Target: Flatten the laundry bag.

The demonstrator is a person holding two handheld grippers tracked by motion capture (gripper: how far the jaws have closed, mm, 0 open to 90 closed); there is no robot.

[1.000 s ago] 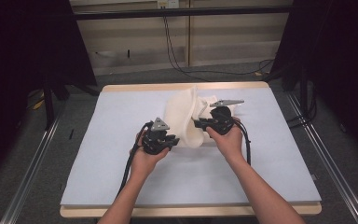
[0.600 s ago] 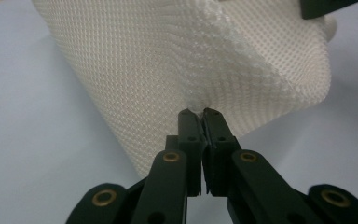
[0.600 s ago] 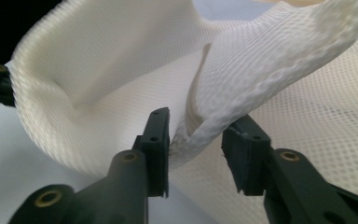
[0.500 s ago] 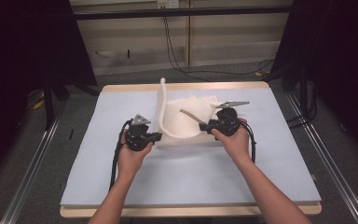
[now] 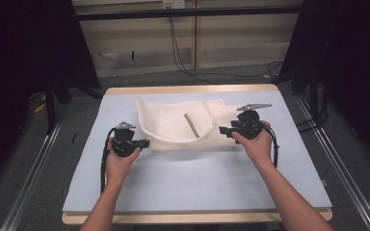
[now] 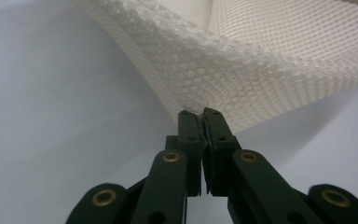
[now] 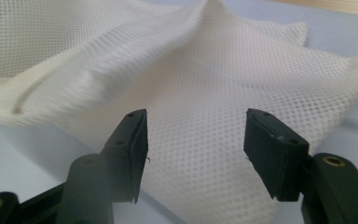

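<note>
A cream mesh bag (image 5: 178,122) lies spread across the back middle of the pale blue table cover (image 5: 192,178). My left gripper (image 5: 146,143) is at the bag's left front corner, its jaws pinched shut on the mesh edge (image 6: 200,105). My right gripper (image 5: 221,131) sits at the bag's right side. Its jaws have just been opening and stand wide apart (image 7: 193,140), with the mesh (image 7: 200,88) lying beyond and below them, not pressed by the pads.
The wooden table edge (image 5: 192,219) runs along the front. Metal rails (image 5: 33,168) flank the table on the floor, and cables (image 5: 183,53) hang at the back wall. Bare cover lies in front of the bag.
My left gripper pulled its corner of the bag out to the left, and the raised fold dropped flat. My right gripper shifted right and opened, letting go of the mesh.
</note>
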